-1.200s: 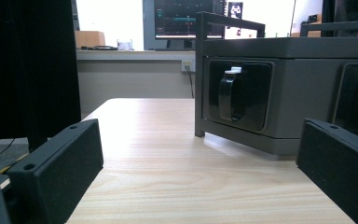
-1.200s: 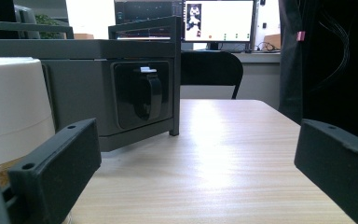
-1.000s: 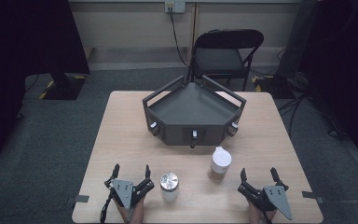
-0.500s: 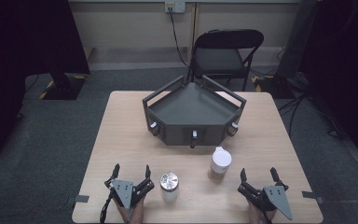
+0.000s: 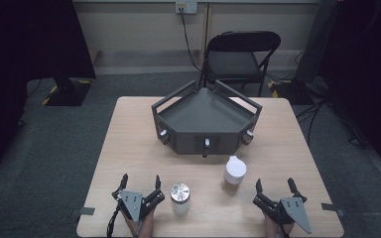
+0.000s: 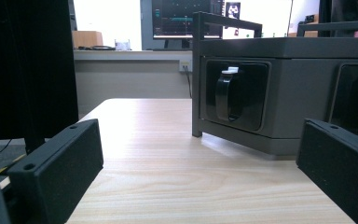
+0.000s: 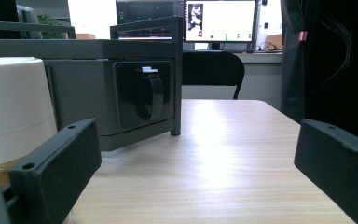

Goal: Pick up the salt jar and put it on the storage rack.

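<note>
A dark grey angular rack (image 5: 206,119) with knobs on its front faces stands at the middle of the wooden table (image 5: 129,144). In front of it are a small jar with a shiny metal lid (image 5: 180,197) and a white-capped jar (image 5: 234,173). My left gripper (image 5: 140,184) rests open near the front edge, just left of the metal-lidded jar. My right gripper (image 5: 275,185) rests open at the front right, right of the white-capped jar. In the left gripper view the rack (image 6: 284,84) lies ahead. In the right gripper view the white-capped jar (image 7: 14,107) stands beyond the left jaw.
A black folding chair (image 5: 238,57) stands behind the table's far edge. Cables run over the floor at the right. Bare tabletop lies on both sides of the rack and between the grippers and the rack.
</note>
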`<state>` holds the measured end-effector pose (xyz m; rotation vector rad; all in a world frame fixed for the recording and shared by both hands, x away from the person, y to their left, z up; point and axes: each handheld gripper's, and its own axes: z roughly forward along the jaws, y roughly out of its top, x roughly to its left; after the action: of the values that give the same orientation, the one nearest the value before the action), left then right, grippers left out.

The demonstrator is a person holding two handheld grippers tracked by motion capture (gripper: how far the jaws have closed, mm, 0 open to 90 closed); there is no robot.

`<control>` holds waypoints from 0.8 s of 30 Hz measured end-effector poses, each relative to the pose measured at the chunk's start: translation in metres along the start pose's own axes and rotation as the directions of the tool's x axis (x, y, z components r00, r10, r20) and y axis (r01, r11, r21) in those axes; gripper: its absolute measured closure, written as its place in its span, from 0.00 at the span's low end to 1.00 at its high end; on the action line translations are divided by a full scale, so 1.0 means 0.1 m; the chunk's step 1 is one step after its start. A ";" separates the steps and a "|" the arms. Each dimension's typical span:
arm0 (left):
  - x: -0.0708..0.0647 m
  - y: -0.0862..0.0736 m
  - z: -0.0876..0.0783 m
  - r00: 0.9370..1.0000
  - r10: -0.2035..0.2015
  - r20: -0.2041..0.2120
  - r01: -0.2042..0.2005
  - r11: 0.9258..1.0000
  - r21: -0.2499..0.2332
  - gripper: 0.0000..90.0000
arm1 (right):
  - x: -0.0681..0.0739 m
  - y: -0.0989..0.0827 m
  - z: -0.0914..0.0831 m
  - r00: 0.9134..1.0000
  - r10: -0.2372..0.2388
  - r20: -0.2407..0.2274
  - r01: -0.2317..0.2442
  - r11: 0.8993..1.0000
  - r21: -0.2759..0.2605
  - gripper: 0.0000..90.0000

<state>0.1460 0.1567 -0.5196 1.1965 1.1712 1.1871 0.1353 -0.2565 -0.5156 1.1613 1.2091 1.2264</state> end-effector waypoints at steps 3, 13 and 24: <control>0.00 0.00 0.00 1.000 0.000 0.000 0.000 1.000 0.000 0.00 | 0.00 0.00 0.00 1.000 0.000 0.001 0.000 1.000 0.000 0.00; 0.00 0.00 0.00 1.000 0.000 0.000 0.000 1.000 0.000 0.00 | 0.01 0.00 0.00 1.000 0.000 0.004 0.000 1.000 0.000 0.00; 0.04 0.11 0.01 0.998 -0.013 0.057 0.013 1.000 -0.005 0.00 | 0.01 0.00 0.00 1.000 -0.001 0.004 0.001 1.000 0.000 0.00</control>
<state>0.1472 0.1611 -0.5087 1.2096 1.1306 1.1387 0.1353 -0.2558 -0.5155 1.1627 1.2071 1.2227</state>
